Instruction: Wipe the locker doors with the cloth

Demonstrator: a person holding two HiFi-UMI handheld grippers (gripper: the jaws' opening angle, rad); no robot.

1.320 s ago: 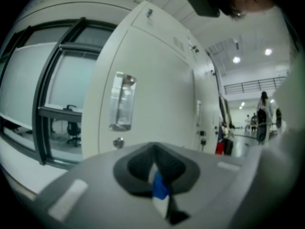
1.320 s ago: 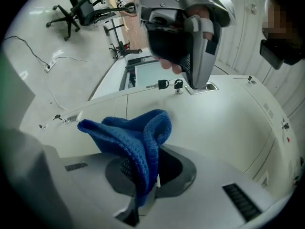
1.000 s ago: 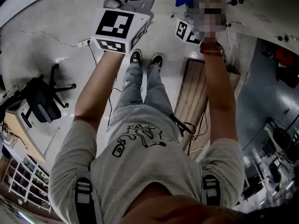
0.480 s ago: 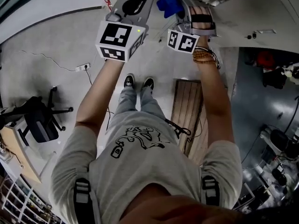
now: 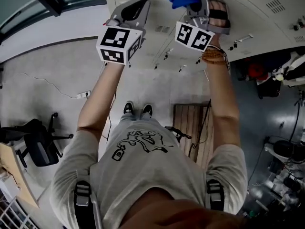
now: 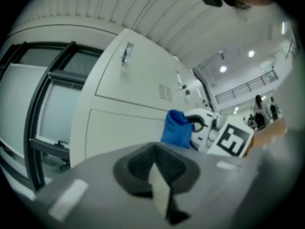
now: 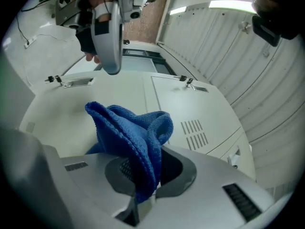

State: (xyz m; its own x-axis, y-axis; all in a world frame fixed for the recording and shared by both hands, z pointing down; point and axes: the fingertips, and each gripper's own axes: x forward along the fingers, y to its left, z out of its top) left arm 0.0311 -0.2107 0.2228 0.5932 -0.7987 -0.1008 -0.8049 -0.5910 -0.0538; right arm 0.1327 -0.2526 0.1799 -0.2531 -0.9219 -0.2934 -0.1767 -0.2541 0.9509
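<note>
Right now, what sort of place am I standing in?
Probably a workshop or lab's locker area: pale metal lockers with vents and latches, an office chair on bare grey floor, equipment clutter at the right.

the blue cloth [image 7: 136,142] is sitting bunched and doubled over, pinched between the closed jaws of the right gripper [image 7: 142,198]; its soft terry folds are standing up above the jaws, one rounded loop leaning to the right; it is being held up near the locker doors [image 7: 176,97], though contact is not showing; the doors are standing shut, pale grey-white metal panels, each bearing a small latch and a block of vent slots
</note>
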